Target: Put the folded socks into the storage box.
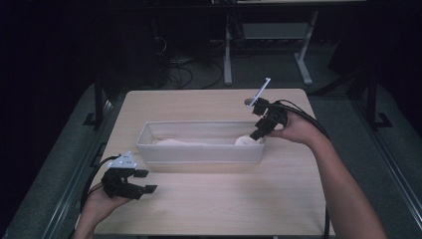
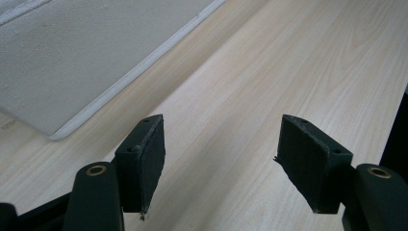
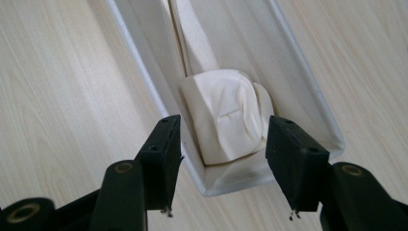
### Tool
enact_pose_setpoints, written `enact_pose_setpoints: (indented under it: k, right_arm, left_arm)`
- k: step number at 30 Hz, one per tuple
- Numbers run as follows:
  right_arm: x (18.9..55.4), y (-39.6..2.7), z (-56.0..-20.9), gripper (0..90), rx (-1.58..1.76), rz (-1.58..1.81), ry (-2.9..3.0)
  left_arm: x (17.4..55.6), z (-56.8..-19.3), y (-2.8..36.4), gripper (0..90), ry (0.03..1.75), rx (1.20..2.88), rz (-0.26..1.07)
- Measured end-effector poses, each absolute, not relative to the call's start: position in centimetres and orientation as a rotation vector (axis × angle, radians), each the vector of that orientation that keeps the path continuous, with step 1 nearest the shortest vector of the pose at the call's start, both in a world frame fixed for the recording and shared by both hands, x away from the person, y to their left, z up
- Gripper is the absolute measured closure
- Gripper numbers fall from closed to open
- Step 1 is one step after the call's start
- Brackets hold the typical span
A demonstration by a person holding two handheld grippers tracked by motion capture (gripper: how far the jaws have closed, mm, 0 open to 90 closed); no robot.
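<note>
R gripper: my fingers stand apart, pads clear of the soft white folded cloth bundle, which sits just below them in the end corner of the long white rectangular fabric bin. Nothing held. From the high view the same gripper hangs over the bin's right end, a hand behind it. A second pale cloth lies flat along the bin floor, toward the middle.

L gripper: fingers wide, empty, parked low over the light wood bench just off the bin's near left corner; seen from above at.

Progress, my read: bundle looks delivered into the bin, drop-off done. Left to do: back the R gripper away. No other loose cloth on the bench, so prob. near the end.
</note>
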State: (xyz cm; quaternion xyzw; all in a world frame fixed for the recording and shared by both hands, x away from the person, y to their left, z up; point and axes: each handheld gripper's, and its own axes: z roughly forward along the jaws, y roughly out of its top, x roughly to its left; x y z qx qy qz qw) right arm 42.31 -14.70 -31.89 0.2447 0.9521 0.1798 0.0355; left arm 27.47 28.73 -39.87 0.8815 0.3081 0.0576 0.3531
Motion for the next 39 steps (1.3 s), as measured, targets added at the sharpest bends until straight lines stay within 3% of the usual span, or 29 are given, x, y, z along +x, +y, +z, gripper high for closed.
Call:
enact_pose_setpoints:
  k: [39]
  right_arm:
    - [38.0, -19.1, -31.9, 41.6, 0.83, 0.603, 2.877]
  left_arm:
    - [27.2, -40.1, 27.9, 32.4, 0.787, 2.311, 0.146]
